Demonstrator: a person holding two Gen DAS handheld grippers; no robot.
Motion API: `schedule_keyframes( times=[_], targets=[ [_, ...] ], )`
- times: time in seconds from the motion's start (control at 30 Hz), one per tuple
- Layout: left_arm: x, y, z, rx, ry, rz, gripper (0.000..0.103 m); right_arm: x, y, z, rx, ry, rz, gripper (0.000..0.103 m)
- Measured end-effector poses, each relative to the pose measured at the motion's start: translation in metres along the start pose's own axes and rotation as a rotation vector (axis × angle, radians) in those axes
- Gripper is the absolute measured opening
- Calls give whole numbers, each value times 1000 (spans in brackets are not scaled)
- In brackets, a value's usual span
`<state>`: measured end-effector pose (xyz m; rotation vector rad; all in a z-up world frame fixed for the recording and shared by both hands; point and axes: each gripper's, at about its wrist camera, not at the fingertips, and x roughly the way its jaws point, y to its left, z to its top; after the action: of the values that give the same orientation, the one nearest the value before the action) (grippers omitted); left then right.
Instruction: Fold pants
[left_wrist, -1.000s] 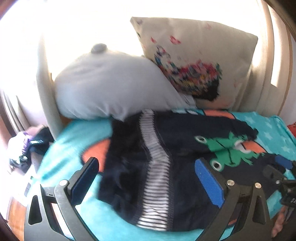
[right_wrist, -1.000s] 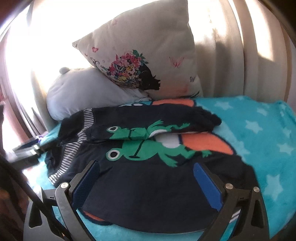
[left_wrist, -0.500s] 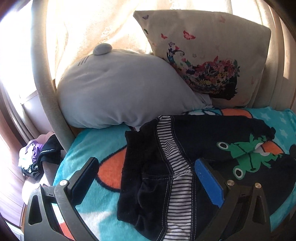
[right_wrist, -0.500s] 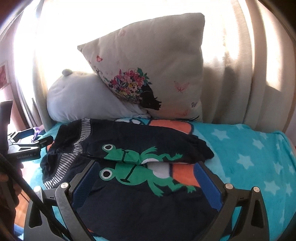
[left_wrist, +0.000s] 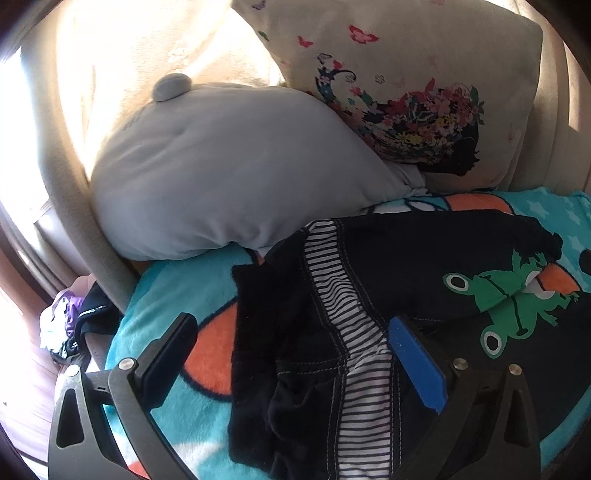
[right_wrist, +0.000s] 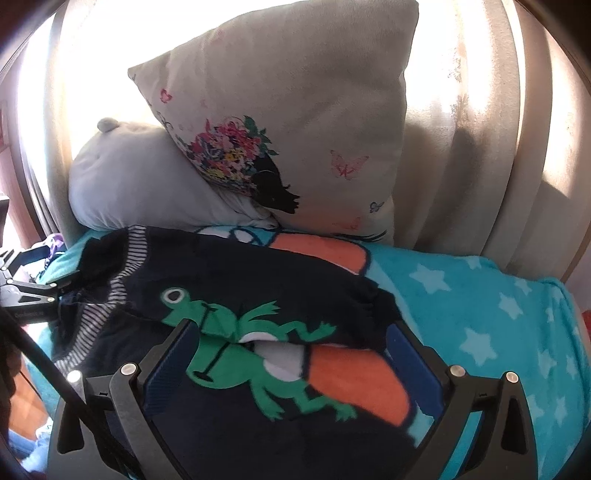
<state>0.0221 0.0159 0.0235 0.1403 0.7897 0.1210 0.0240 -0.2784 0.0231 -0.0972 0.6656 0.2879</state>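
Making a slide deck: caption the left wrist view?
Open left gripper over striped waistband of dark frog-print pants on a teal blanket.

Navy pants (left_wrist: 406, 258) with a striped waistband and green frog print lie on a turquoise, star-patterned blanket (right_wrist: 498, 314) beside a grey pillow (left_wrist: 229, 177).

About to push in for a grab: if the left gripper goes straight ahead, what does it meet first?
Most likely the pants' striped waistband, lying between the open left gripper's fingers. Depth is hard to judge.
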Motion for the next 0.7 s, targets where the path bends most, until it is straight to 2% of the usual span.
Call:
schedule_keyframes(
  times=[0.1, 0.2, 0.33, 0.5, 0.57, 0.7],
  targets=[
    [6, 3, 11, 9, 18, -49, 103, 8, -10, 4, 4, 19, 4, 103],
    [13, 10, 28, 19, -2, -93, 103, 14, -22, 12, 14, 33, 12, 103],
    [35, 21, 53, 17, 0, -131, 103, 30, -37, 28, 7, 58, 65, 103],
    [74, 32, 68, -30, 69, -252, 102, 67, -55, 41, -21, 112, 93, 103],
    [84, 31, 68, -26, 81, -261, 91, 82, -62, 43, -26, 131, 99, 103],
    [104, 25, 69, 6, 96, -213, 88, 111, -75, 48, -27, 163, 144, 102]
  ],
)
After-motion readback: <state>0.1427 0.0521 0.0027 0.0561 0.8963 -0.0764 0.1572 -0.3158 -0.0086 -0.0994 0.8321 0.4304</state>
